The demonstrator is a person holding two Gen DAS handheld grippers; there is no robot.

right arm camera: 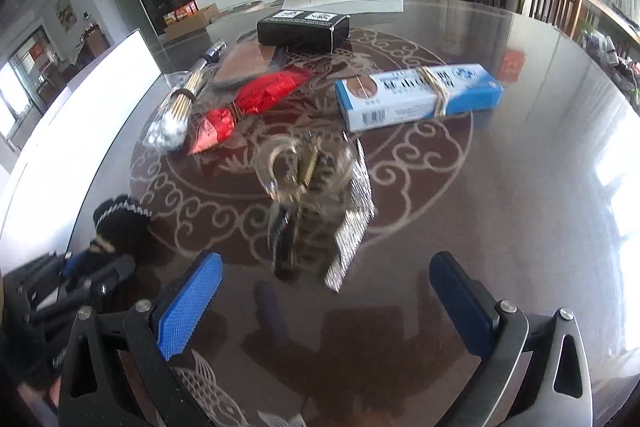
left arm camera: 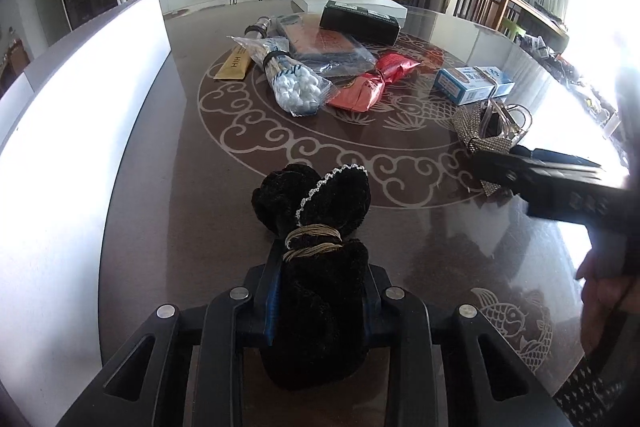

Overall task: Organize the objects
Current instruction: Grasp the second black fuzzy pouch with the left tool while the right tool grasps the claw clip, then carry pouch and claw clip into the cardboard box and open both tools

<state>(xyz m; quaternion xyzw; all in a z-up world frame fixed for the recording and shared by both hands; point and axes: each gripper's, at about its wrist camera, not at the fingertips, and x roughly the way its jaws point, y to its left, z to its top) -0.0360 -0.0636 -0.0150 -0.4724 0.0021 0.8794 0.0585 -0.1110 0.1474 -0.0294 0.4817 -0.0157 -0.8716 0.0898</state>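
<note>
Two sets of tongs were at work: the left tongs (left arm camera: 320, 311) were clamped on a black pouch (left arm camera: 320, 267) tied with gold cord, its lower half pinched between the blue pads at the near side of the counter (left arm camera: 440, 239), while the right tongs (right arm camera: 326, 303) stood wide apart with nothing between them, aimed at a glittery clip bundle (right arm camera: 316, 203) lying just ahead on the glass. The step in hand seemed to be carrying the pouch to the group of goods further in. To do it well, the grip looked best kept low on the pouch's body, below the cord, since the soft cloth could slump or slip if squeezed near the frilled top. The middle of the counter held a swab bag (left arm camera: 288, 83), a red packet (left arm camera: 368, 83), a blue box (left arm camera: 474, 83) and a black box (left arm camera: 360, 21), close together, so room there was tight. Open surface lay on the left toward the white panel (left arm camera: 80, 131) and on the right beyond the bundle. The near rim was close under both tools, and the right tongs sat near the pouch's likely path.
</note>
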